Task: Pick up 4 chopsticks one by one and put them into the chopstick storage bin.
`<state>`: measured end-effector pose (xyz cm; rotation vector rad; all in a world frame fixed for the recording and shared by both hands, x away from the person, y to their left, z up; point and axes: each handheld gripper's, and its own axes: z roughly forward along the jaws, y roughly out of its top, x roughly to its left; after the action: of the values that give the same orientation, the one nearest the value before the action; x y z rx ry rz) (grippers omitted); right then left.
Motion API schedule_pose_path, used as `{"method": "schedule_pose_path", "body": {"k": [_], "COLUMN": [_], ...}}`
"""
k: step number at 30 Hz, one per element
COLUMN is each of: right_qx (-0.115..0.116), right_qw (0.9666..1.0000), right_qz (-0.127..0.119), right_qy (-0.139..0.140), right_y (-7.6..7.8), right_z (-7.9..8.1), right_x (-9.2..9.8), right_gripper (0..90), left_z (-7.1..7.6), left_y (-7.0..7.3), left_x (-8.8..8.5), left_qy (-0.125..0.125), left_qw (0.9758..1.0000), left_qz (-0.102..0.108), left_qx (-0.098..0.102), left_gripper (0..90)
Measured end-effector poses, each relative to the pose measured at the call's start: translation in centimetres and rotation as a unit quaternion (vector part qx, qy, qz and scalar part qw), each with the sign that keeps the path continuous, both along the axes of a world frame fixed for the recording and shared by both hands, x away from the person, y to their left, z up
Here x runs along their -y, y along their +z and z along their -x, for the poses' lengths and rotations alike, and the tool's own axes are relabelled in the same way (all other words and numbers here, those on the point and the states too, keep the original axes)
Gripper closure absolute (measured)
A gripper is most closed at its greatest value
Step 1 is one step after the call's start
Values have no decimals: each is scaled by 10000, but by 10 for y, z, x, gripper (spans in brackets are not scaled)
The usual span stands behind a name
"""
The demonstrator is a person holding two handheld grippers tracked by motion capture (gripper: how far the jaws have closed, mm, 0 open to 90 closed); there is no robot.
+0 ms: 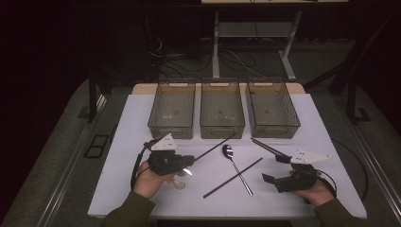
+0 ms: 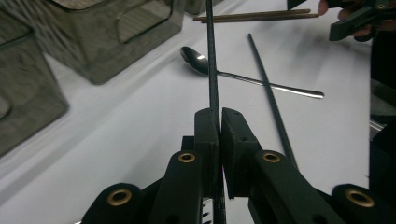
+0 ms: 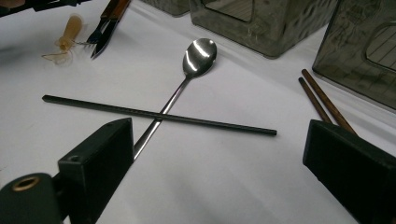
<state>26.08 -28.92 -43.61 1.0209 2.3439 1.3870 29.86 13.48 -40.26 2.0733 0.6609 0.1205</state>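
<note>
Sorting of cutlery looks to be at the carry stage: the left tongs [image 2: 218, 122] are clamped tight on one black chopstick [image 1: 213, 146], held off the white tabletop [image 1: 142, 113] and pointing toward the middle bin [image 1: 222, 109]. The right tongs [image 3: 219, 154] stand wide and empty above the second black chopstick [image 3: 159, 114], which lies across the spoon [image 3: 198, 53]. Next, I judge, the held chopstick must go over a bin before release.

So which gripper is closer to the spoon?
Left, but barely. The left gripper, shut on a black chopstick, sits left of the spoon. The open right gripper is right of it, slightly farther.
</note>
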Motion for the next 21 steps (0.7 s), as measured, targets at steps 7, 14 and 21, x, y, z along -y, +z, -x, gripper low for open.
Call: {"method": "schedule_pose_path", "body": {"k": [7,14,21], "right_qx": [1,2,2], "right_qw": [10000,10000,10000], "right_qz": [-12,-12,-14], "right_qy": [0,-2,-7], "right_y": [0,0,0], "right_z": [0,0,0], "right_x": [0,0,0], "right_gripper": [87,87,87], "left_z": [-2,-6,-8], "left_y": [3,5,7], "left_x": [-11,-27,-40], "left_qy": [162,404,606], "left_qw": [9998,9991,9979], "left_qz": [6,69,116], "left_qx": [65,100,180], "left_gripper": [850,849,849]}}
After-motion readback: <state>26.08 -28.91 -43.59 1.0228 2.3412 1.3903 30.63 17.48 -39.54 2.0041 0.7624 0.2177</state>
